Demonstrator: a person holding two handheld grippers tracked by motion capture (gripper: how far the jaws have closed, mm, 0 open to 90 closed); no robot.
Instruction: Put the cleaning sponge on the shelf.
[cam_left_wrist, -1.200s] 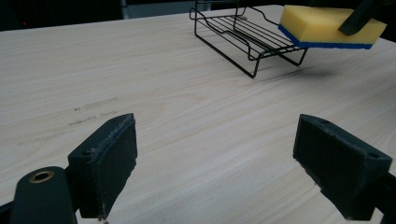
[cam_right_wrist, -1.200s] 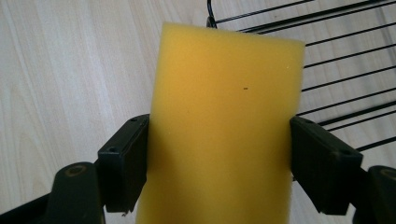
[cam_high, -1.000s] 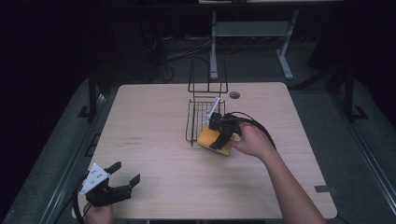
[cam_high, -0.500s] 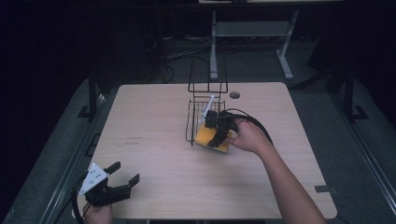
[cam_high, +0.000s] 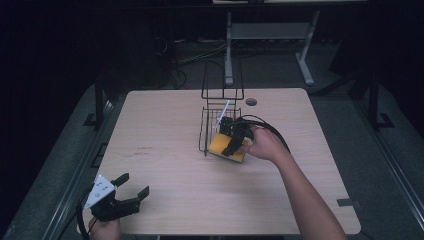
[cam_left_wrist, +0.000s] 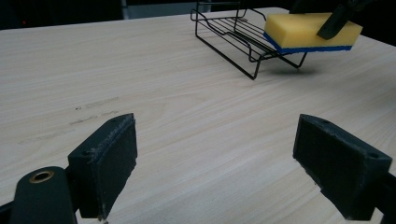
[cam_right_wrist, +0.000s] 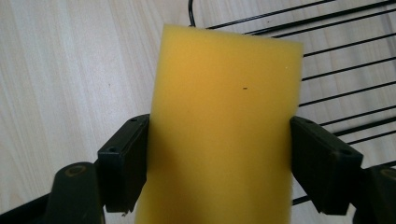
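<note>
right gripper (cam_right_wrist: 219, 154): jaws clamped on the two long sides of a yellow sponge (cam_right_wrist: 224, 135), pads pressed to its edges, yellow face toward the camera. in the left gripper view the sponge (cam_left_wrist: 310, 31) shows a blue layer along its underside and sits tilted, its near end over the front rim of a black wire rack (cam_left_wrist: 238, 35), its far end raised; whether it touches the wires cannot be told. since the earlier frames the right gripper (cam_high: 231, 137) and sponge (cam_high: 227, 147) have shifted slightly toward the rack's open basket, the hand (cam_high: 262, 145) following; the rack (cam_high: 220, 117) has stayed in place. left gripper (cam_left_wrist: 215, 158): jaws spread wide, nothing between them, low over bare tabletop (cam_left_wrist: 187, 116); in the high view it (cam_high: 131, 192) rests at the near left corner, unchanged from before, grey plate on top, the hand beneath cut off by the frame edge. hidden or unclear: the sponge's lower end is cut off in the right gripper view; a thin white rod-like item (cam_high: 223, 110) standing in the rack is too small to identify. surroundings: faint dark scuffs on the tabletop (cam_left_wrist: 93, 109); a round grommet (cam_high: 251, 101) behind the rack; a metal stand (cam_high: 265, 35) and cables on the dim floor beyond the tabletop.
</note>
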